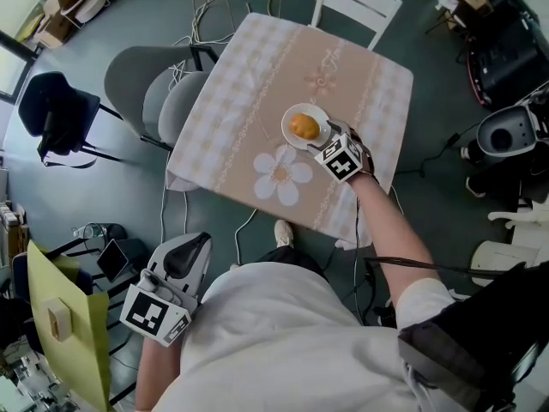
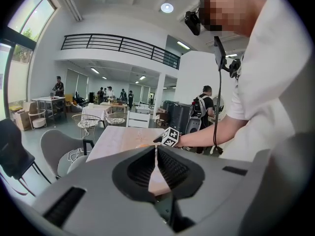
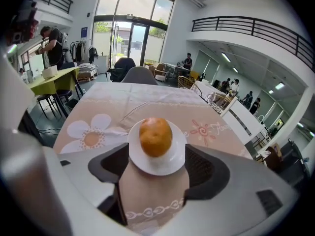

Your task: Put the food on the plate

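An orange, round piece of food (image 1: 304,126) (image 3: 155,136) lies on a small white plate (image 1: 292,139) (image 3: 165,166) in the middle of the table. My right gripper (image 1: 330,136) (image 3: 155,178) hovers just at the plate's near edge, open, with nothing between its jaws. My left gripper (image 1: 176,269) (image 2: 156,163) is held low beside the person's body, well off the table, its ribbed pads touching, shut and empty. From the left gripper view the right gripper's marker cube (image 2: 170,136) shows over the table.
The table (image 1: 249,84) wears a beige cloth with a white flower print (image 1: 281,175). Grey chairs (image 1: 150,80) stand at its left and a white chair (image 1: 356,7) at the far end. A yellow-green board (image 1: 60,324) is at lower left.
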`<action>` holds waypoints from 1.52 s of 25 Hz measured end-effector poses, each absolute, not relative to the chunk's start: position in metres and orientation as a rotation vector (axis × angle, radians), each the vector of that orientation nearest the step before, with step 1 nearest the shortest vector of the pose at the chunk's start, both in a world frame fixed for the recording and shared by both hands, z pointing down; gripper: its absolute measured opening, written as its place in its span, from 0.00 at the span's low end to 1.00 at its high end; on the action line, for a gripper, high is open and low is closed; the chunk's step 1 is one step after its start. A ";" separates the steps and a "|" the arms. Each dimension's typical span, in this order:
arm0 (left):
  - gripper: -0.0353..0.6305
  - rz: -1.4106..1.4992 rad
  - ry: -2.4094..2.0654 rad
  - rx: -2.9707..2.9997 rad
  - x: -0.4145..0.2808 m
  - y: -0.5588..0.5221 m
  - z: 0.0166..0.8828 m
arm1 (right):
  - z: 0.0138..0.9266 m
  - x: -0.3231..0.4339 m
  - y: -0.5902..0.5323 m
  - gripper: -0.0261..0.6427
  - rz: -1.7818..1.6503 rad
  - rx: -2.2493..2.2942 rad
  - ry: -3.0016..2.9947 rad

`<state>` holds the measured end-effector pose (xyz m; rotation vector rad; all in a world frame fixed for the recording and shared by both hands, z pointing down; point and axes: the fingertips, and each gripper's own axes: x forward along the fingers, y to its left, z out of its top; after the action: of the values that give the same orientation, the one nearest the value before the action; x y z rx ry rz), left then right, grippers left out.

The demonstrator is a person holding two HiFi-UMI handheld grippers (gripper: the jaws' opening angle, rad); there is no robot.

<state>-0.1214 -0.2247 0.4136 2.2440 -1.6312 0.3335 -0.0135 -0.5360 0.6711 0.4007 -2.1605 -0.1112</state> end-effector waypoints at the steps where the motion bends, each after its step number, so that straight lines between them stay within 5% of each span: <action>1: 0.07 0.328 -1.622 2.254 -0.121 -0.220 0.414 | 0.668 -0.010 -0.530 0.57 -0.109 0.416 -2.162; 15: 0.07 0.252 -1.494 2.408 -0.141 -0.143 0.416 | 0.595 0.004 -0.381 0.56 -0.086 0.568 -2.243; 21: 0.07 0.200 -1.440 2.429 -0.151 -0.103 0.418 | 0.573 -0.009 -0.298 0.24 -0.051 0.564 -2.280; 25: 0.07 0.212 -1.410 2.458 -0.155 -0.080 0.419 | 0.560 -0.019 -0.240 0.12 -0.031 0.533 -2.316; 38: 0.07 0.229 -1.372 2.448 -0.160 -0.028 0.441 | 0.528 -0.047 -0.110 0.06 -0.154 0.387 -2.366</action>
<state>-0.1595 -0.0275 0.4405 2.4484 -1.3717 0.2291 -0.0468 -0.1101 0.5277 0.3872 -2.3655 -0.1536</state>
